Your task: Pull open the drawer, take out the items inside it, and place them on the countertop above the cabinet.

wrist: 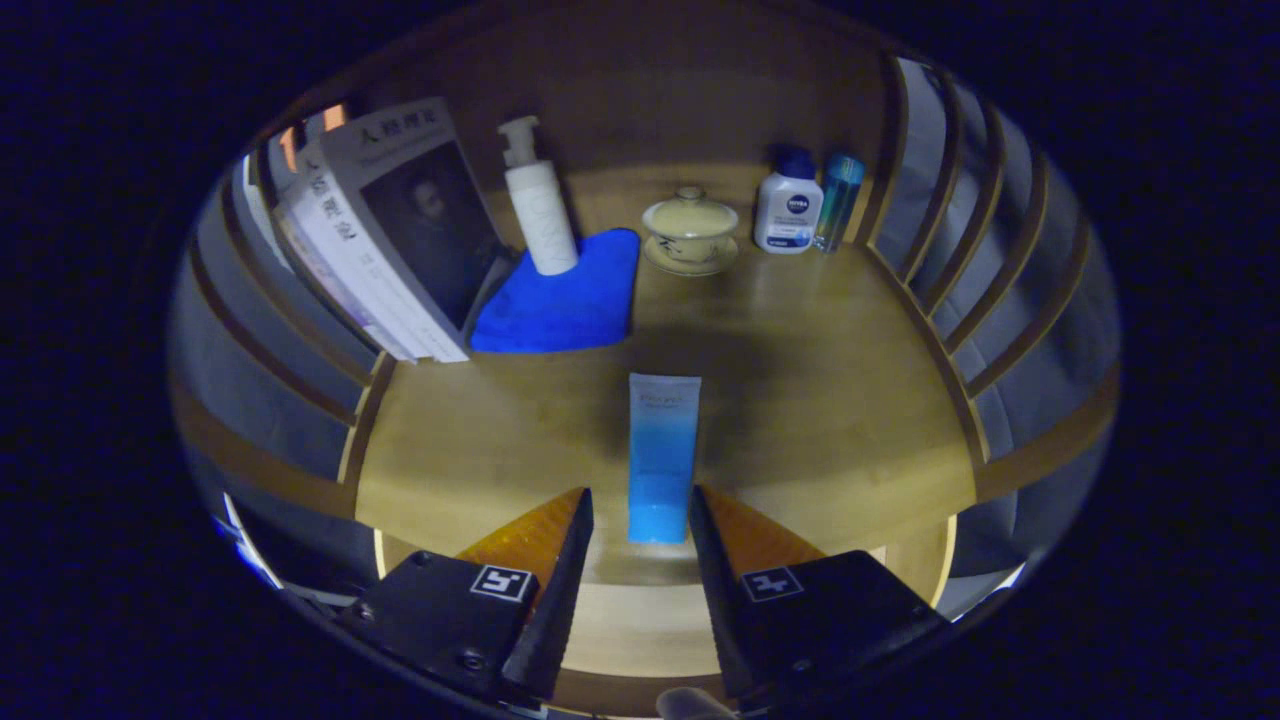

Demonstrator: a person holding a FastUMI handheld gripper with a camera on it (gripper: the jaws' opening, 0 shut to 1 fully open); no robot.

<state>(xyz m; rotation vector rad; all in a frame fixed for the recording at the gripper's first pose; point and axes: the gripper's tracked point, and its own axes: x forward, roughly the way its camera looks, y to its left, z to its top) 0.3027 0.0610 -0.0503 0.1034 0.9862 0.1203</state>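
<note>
A blue and white tube (663,450) lies flat on the wooden countertop (840,400), pointing away from me. Its darker blue near end sits between the tips of my gripper (640,497). The gripper is open: the right finger (712,530) is close beside the tube, and there is a gap between the tube and the left finger (572,540).
At the back of the countertop stand leaning books (400,240), a white pump bottle (538,200) on a blue cloth (570,300), a lidded cup on a saucer (690,230), a white bottle with a blue cap (788,205) and a slim blue bottle (838,200). Slatted wooden sides (960,230) flank the top.
</note>
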